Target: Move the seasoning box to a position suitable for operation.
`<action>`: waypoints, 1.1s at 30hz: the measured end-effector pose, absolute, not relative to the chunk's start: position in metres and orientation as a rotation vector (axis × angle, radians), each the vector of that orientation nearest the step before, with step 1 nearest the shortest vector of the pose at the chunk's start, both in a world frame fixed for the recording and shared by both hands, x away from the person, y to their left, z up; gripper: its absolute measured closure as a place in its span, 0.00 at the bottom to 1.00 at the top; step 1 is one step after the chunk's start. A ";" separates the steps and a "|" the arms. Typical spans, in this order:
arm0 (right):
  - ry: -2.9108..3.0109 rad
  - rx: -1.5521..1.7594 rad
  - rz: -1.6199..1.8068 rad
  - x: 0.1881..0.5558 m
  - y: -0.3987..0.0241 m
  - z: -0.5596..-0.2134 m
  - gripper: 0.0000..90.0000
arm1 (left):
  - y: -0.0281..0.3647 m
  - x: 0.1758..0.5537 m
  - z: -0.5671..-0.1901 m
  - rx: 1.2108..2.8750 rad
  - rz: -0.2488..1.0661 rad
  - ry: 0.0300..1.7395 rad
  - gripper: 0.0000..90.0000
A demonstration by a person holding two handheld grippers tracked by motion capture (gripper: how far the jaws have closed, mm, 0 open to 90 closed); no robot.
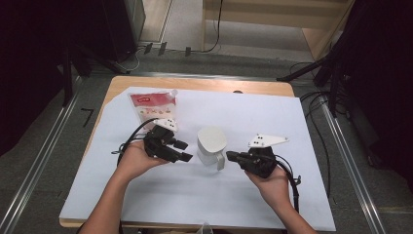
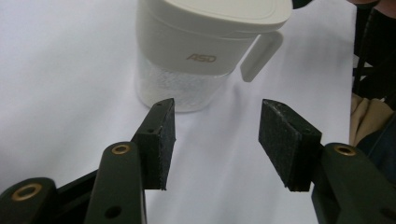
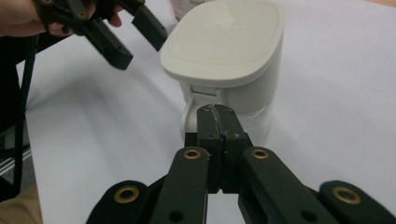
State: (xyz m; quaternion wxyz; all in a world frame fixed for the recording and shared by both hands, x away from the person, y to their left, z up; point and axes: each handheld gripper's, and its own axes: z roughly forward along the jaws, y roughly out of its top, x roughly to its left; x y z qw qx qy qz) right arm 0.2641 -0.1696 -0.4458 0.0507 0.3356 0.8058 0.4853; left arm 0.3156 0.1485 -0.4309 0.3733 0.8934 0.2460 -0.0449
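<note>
Container (image 1: 212, 145), white-lidded with a clear base showing pale granules, stands upright near the middle of the white sheet (image 1: 272, 195) that covers the table, between your two grippers. One container, one red-and-white pouch (image 1: 153, 108) lying flat on the far left part of the sheet, two grippers: that is the full count.

Your left gripper (image 1: 184, 150) hangs just beside the container on its left, jaws parted with nothing between them; the left gripper view has the pads (image 2: 161, 140) standing apart and aimed at the clear base and the white handle tab (image 2: 260, 55). Your right gripper (image 1: 230, 156) comes in from the other side with its jaws pressed flat together on nothing; its tips (image 3: 218, 122) sit right at the lid's hinge and handle, and whether they touch it cannot be told.

The step in hand looks like the approach: you are lining up on the container from both sides, and no grip is made yet. The next move likely calls for your left gripper to straddle the body and close squarely on it to hold it steady, while your right tips work at the lid tab. Keep the left jaws wide enough to clear the container's walls, and level, so the container does not tip.
</note>
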 end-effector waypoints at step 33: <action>2.550 0.939 1.416 0.245 -0.128 -0.476 1.00 | 0.160 0.326 -0.424 2.298 -0.012 0.664 0.35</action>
